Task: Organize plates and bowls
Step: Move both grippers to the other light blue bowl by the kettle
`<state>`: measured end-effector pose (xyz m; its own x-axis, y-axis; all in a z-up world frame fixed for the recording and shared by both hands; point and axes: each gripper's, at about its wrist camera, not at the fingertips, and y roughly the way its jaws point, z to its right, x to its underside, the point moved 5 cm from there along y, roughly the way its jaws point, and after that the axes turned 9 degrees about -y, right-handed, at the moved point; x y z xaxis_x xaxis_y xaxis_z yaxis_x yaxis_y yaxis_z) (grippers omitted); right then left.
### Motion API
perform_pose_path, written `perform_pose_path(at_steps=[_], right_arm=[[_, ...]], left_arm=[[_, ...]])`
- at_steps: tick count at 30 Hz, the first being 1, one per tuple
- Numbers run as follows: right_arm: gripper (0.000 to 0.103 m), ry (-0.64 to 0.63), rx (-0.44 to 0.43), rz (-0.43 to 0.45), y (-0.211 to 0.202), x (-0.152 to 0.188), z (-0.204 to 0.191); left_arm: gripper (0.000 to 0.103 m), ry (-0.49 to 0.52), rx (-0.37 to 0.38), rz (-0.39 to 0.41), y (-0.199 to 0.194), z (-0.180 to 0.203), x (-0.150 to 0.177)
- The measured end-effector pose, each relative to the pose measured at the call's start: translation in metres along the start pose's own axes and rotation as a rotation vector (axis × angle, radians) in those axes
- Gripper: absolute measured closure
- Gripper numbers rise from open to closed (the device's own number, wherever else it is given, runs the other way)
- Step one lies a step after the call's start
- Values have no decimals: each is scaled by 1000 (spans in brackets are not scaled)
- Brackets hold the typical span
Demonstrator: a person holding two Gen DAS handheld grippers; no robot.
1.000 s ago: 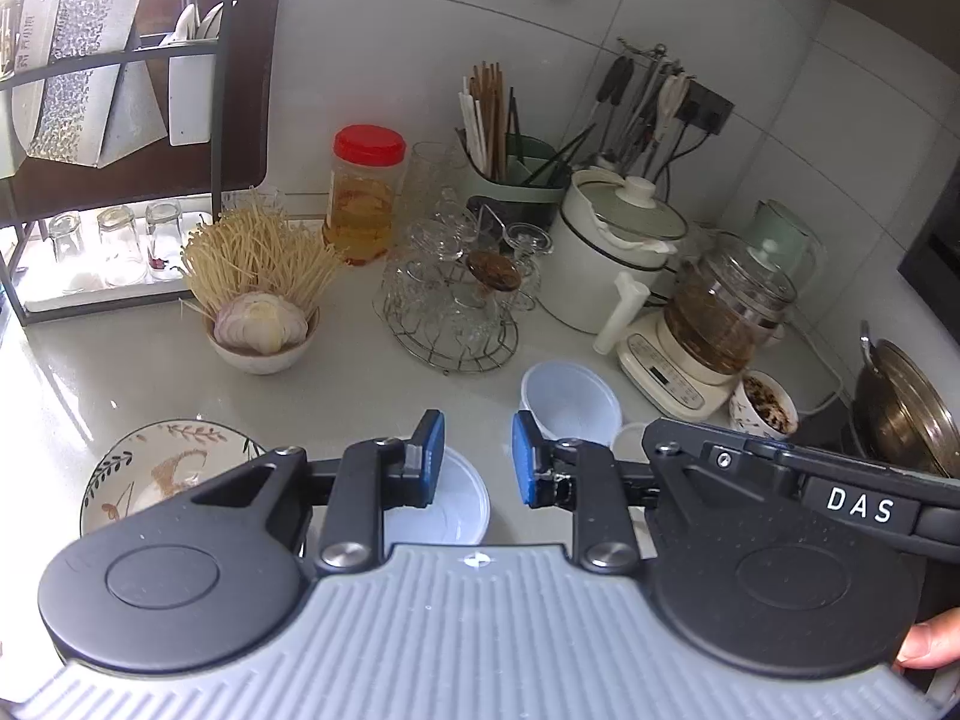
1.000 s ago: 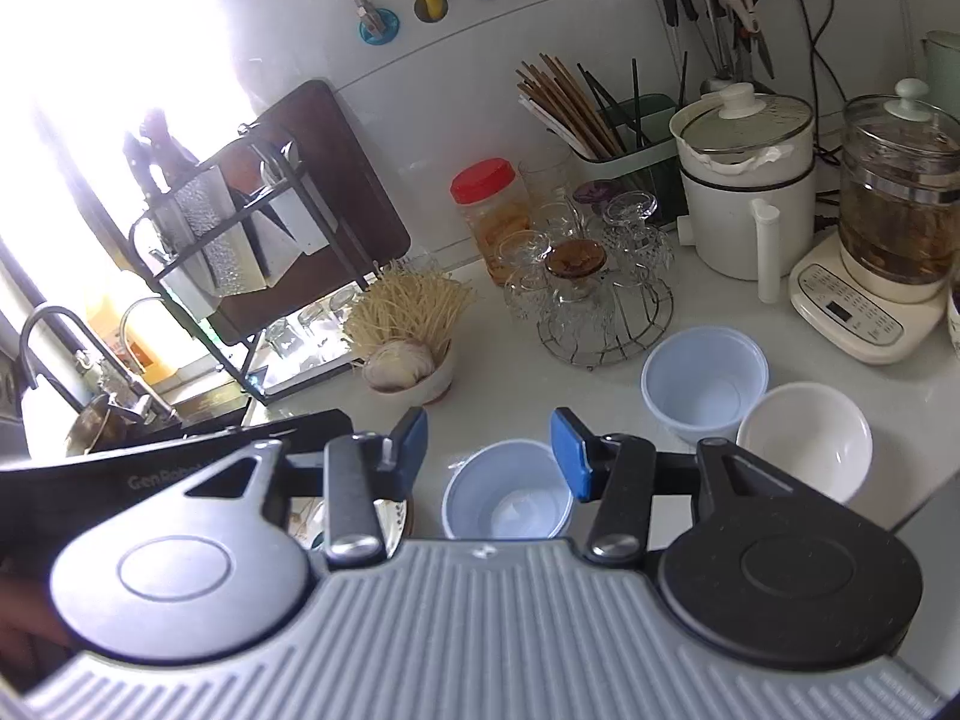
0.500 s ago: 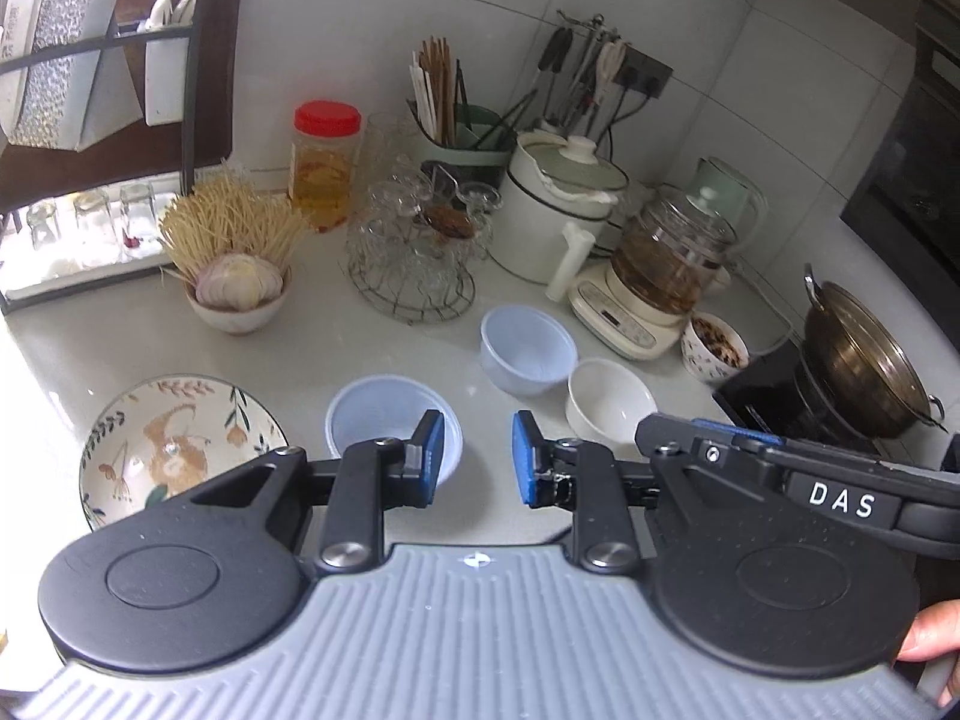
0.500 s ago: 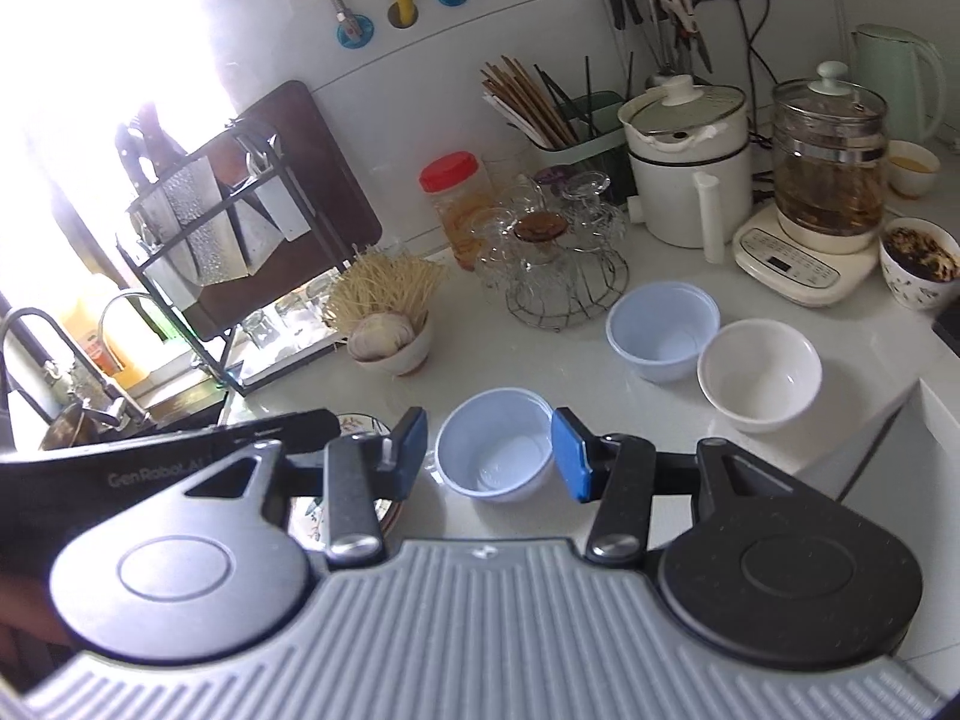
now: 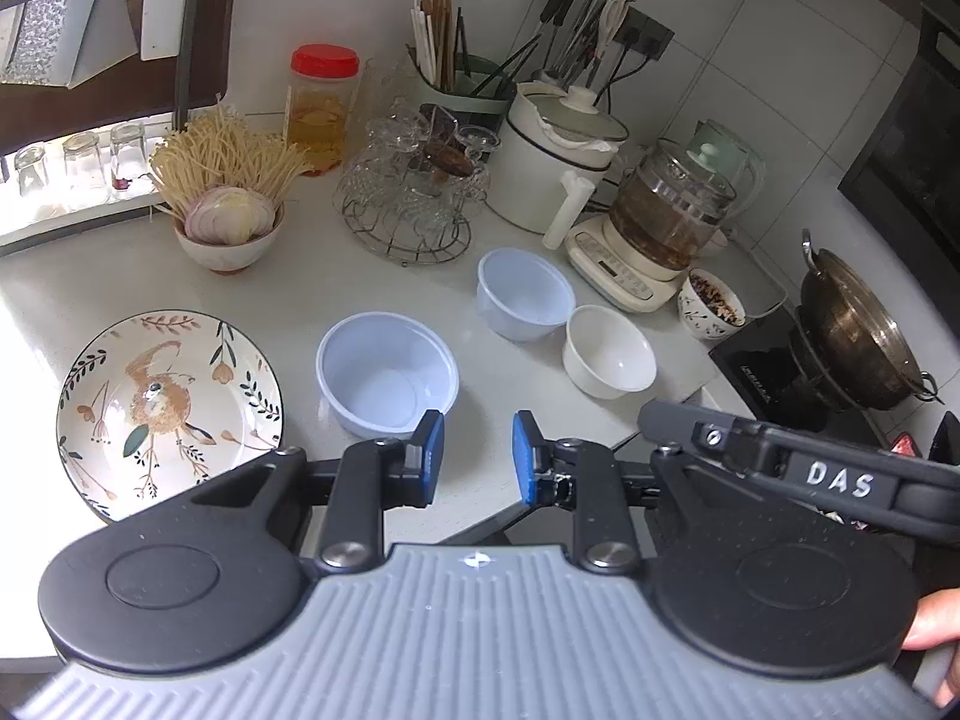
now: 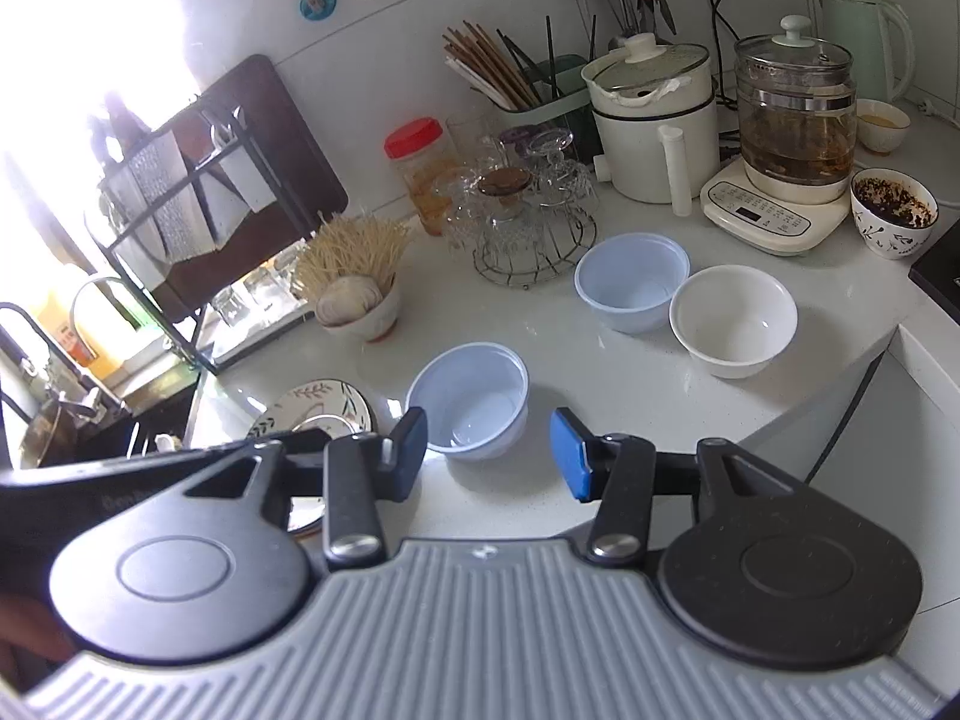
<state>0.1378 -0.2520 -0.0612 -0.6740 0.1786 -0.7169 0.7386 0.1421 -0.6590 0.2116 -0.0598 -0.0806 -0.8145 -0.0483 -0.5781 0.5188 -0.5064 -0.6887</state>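
Left wrist view shows your left gripper [image 5: 474,456] with its blue pads [image 5: 431,450] parted by a narrow gap and nothing between them; it grips nothing and hangs above the front edge of the white counter [image 5: 360,276]. Just beyond the left pad sits the nearest pale blue bowl [image 5: 387,381], upright and empty, apart from the pad. To its left lies the patterned plate [image 5: 168,408], flat on the counter. Farther back and to the right stand a second pale blue bowl [image 5: 525,294] and a white bowl [image 5: 609,351], just beside each other; you cannot tell from this view whether they touch.

From the right wrist view, your right gripper [image 6: 489,450] has its pads spread wider, again released and empty. The near blue bowl lies just past the fingertips, more toward the left pad [image 6: 408,444], with no contact visible. The plate shows only partly, behind the left finger and the other gripper's dark body [image 6: 150,468].
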Motion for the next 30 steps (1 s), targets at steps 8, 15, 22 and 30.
perform_pose_path(at_steps=[8,15,22,30], right_arm=[[54,-18,27,23,-7,-3,-4],[54,7,43,34,0,-9,6],[54,-12,35,35,22,-26,28],[54,-30,20,38,43,-55,52]], left_arm=[[74,34,40,-1,-6,10,0],[74,4,35,-1,3,7,-4],[74,-28,38,29,23,7,-21],[68,-28,7,52,53,20,-52]])
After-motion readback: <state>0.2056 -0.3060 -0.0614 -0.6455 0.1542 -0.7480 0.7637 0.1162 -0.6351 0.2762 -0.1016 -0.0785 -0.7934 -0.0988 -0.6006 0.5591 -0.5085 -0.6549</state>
